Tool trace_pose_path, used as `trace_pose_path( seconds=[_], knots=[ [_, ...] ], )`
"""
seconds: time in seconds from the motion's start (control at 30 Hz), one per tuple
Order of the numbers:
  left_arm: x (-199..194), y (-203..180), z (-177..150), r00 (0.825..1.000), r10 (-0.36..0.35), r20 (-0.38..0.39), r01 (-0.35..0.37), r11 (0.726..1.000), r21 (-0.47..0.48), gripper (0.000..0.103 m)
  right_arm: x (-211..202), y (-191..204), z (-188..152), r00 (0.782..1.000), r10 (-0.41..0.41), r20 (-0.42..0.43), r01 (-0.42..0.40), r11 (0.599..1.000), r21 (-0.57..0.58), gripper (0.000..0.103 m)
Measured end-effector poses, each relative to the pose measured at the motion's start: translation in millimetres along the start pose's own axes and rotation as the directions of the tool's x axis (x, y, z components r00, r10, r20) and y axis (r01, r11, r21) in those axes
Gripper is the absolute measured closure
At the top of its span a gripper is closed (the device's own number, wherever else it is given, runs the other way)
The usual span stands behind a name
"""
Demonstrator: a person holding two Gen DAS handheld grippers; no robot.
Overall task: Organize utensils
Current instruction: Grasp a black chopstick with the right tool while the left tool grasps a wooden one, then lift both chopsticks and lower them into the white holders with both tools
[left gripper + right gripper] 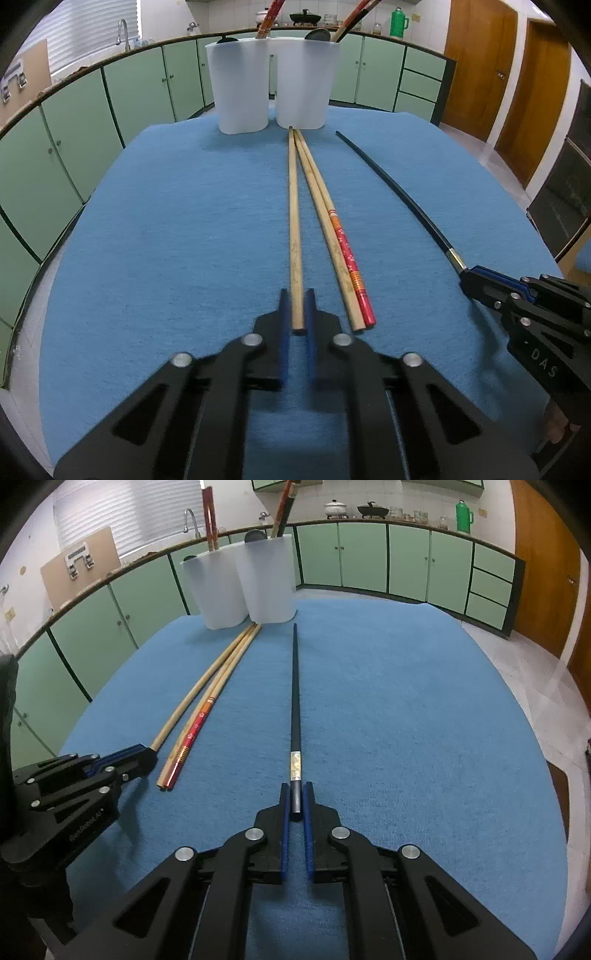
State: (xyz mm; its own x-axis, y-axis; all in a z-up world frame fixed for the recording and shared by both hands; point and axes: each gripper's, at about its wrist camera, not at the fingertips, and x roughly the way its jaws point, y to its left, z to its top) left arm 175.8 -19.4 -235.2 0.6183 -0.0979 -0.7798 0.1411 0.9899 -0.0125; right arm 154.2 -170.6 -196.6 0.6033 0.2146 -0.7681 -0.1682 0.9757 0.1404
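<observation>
In the left wrist view, we see the left gripper (297, 310) at lower centre, its blue-padded fingers (283, 332) flanking the near end of a plain wooden chopstick (294, 229); we cannot tell whether the pads are pressing on it or merely bracketing it. Just right of it lie a second wooden chopstick (325, 221) and a red patterned chopstick (347, 254), side by side and touching, on the blue cloth of the table (166, 221). All three point toward two white plastic containers (273, 85) at upper centre, which hold upright utensils. In the right wrist view, the right gripper (296, 801) at lower centre has its fingers set either side of the butt end of a black chopstick (295, 694); contact there cannot be confirmed either. The black chopstick lies flat at frame centre, apart from the wooden group at left.
</observation>
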Motion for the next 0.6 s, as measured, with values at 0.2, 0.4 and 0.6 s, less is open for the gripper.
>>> trace_pose_path(
  seconds=[0.2,0.4,0.6],
  knots=[
    [-8,6,2,1.0,-0.019,0.003,0.02,1.0,-0.019,0.097,-10,3,1,1.0,-0.023,0.016,0.023,0.999,-0.027,0.097],
    [-46,11,14,0.997,-0.012,0.08,0.011,1.0,0.014,0.097,-37,4,16,0.997,-0.016,0.082,0.021,0.998,-0.054,0.097],
    [-94,15,38,0.98,-0.012,0.196,0.004,0.999,0.043,0.097,-76,2,43,0.983,0.004,0.183,0.009,0.998,-0.069,0.097]
  ],
)
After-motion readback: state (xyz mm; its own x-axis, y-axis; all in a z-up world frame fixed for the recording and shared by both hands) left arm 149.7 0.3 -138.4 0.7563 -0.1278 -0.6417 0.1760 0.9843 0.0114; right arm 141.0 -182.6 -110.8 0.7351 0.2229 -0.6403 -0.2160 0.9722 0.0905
